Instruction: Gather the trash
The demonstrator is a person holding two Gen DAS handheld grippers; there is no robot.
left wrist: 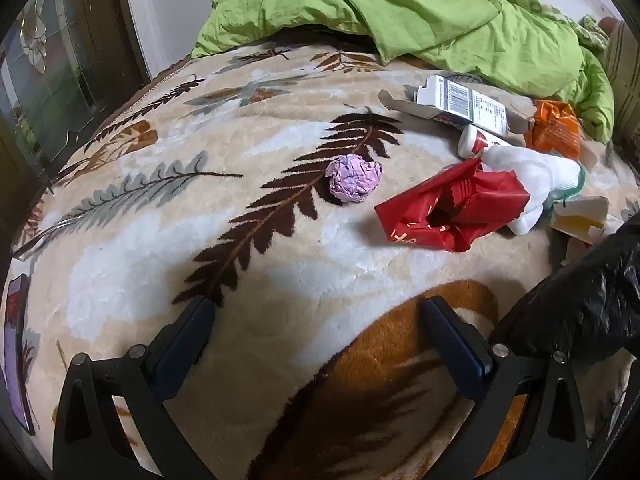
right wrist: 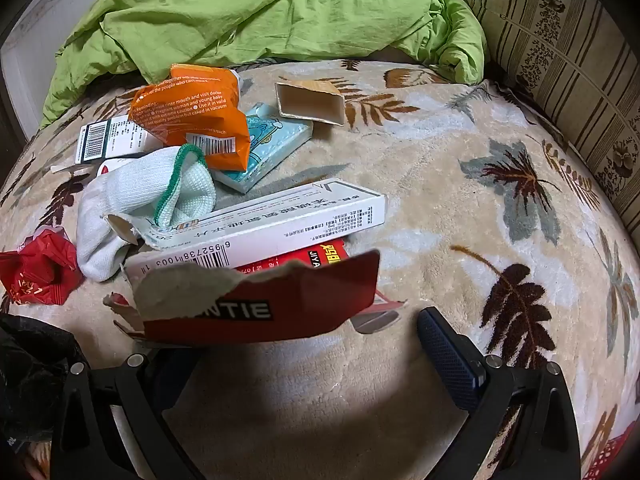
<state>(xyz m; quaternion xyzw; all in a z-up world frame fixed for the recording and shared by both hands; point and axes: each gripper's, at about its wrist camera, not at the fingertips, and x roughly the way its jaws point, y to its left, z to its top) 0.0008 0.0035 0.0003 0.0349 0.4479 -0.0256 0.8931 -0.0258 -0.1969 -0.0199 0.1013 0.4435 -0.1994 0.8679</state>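
Trash lies on a leaf-patterned blanket [left wrist: 248,128]. In the left wrist view a crumpled purple paper ball [left wrist: 353,178] sits ahead of my open, empty left gripper [left wrist: 318,322], with a red wrapper [left wrist: 452,208] to its right, then a white sock [left wrist: 532,172] and a barcoded box [left wrist: 460,100]. A black bag [left wrist: 580,304] hangs at right. In the right wrist view my open right gripper [right wrist: 308,332] sits just behind a torn red carton [right wrist: 264,304], whose edge hides the left fingertip. Behind lie a long white box [right wrist: 288,224], an orange pouch [right wrist: 192,120] and the sock [right wrist: 140,200].
A green quilt [right wrist: 260,12] is bunched at the back of the bed. A striped cushion [right wrist: 560,52] stands at right. A blue packet [right wrist: 272,140] and an open tan box [right wrist: 312,104] lie behind the pile. A dark door frame [left wrist: 80,40] stands left of the bed.
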